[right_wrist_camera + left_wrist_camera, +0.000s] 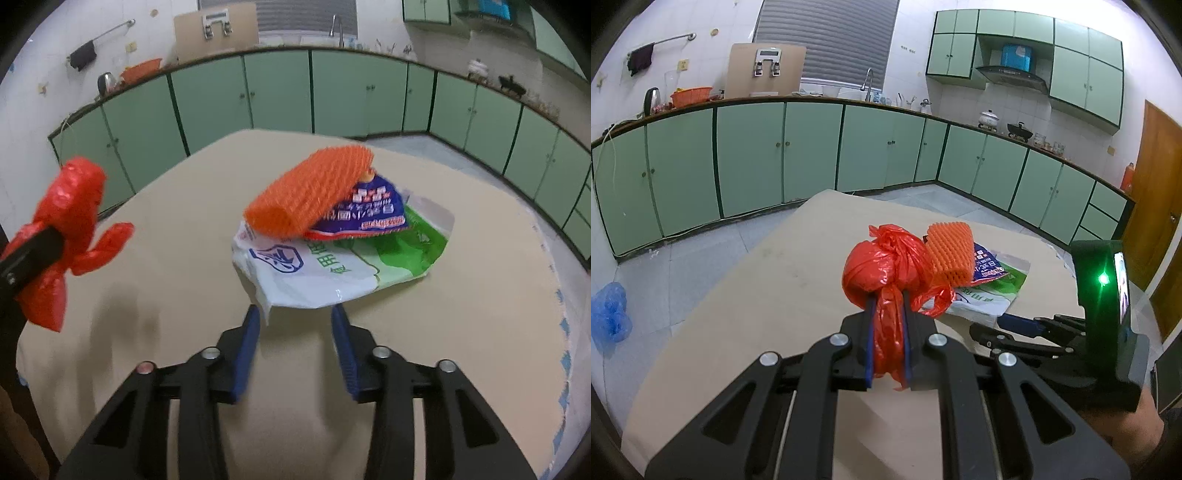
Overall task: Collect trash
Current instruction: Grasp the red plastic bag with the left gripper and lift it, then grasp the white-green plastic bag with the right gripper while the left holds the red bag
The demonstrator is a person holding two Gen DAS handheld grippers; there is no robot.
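Far left on the floor tiles: crumpled blue bag [610, 316], well apart from the table [775, 295].

Left gripper [886, 317] is clamped on the red bag [877, 271]. The twisted neck of the bag runs between the blue pads [868, 334], knotted bulk sticks out past the fingertips, loose handle loop hangs off to the right. In the right wrist view the red bag [70, 221] sits at the left edge, held clear above the tabletop, with the left gripper's black finger across it.

Center-right of the table: trash pile. Bottom layer is a white-green pouch [332, 266], lying flat, blue logo and printed text on it. On top of that a blue wrapper [373, 214] with a red serrated edge. Orange foam net [310, 190] rests on top of the wrapper, tilted, its near end overhanging the pouch. Same stack in the left view: net [949, 254], wrapper [988, 267], pouch [982, 299], just right of the red bag.

Right gripper [297, 325] has its jaws apart, nothing between them. Fingers straddle the near edge of the pouch; left pad [245, 341] looks close to the pouch corner, contact unclear. Low over the table.

Table surface [166, 280] is plain tan board. Green cabinets [750, 158] along the walls behind.
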